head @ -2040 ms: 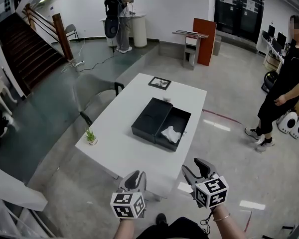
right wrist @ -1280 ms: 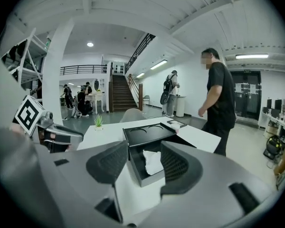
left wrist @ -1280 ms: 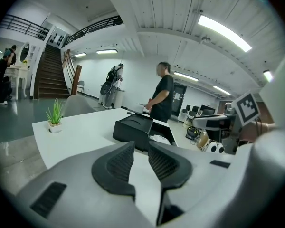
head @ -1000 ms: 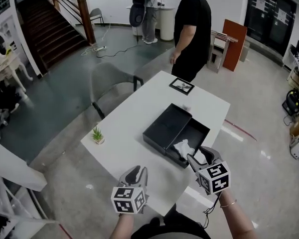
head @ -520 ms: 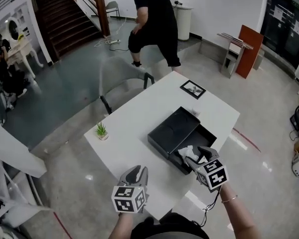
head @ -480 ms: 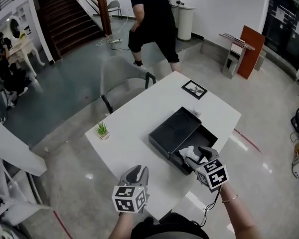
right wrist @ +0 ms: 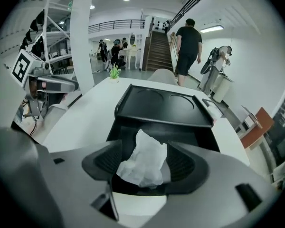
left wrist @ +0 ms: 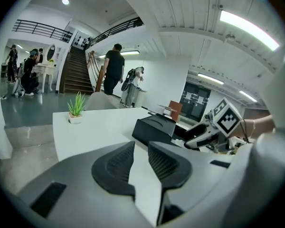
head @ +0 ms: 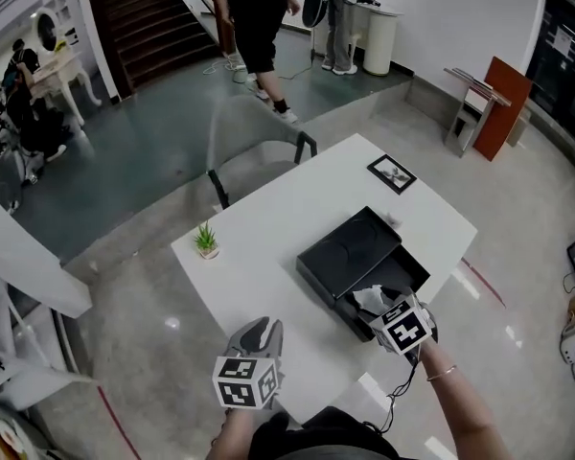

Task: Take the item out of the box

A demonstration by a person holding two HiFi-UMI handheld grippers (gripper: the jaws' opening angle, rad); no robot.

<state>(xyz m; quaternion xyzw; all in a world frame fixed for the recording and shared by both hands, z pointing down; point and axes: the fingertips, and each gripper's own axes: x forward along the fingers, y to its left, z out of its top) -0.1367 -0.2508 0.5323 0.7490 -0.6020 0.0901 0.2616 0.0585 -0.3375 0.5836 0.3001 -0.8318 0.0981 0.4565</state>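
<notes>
A black box stands open on the white table, with its lid lying flat next to it. A crumpled white item sits in the box's near end. My right gripper reaches into that end. In the right gripper view the white item lies between the jaws of the right gripper; the jaws are opening and their pads stand off it. My left gripper hovers at the table's near edge, empty. The left gripper shows a narrow gap between its jaws.
A small potted plant stands at the table's left edge and a framed picture at its far end. A grey chair is tucked at the far left side. Two people are beyond it near the stairs.
My right gripper has moved forward over the box's near end to the white item, its jaws wider apart. The person by the table has walked off toward the stairs. The left gripper stayed put.
</notes>
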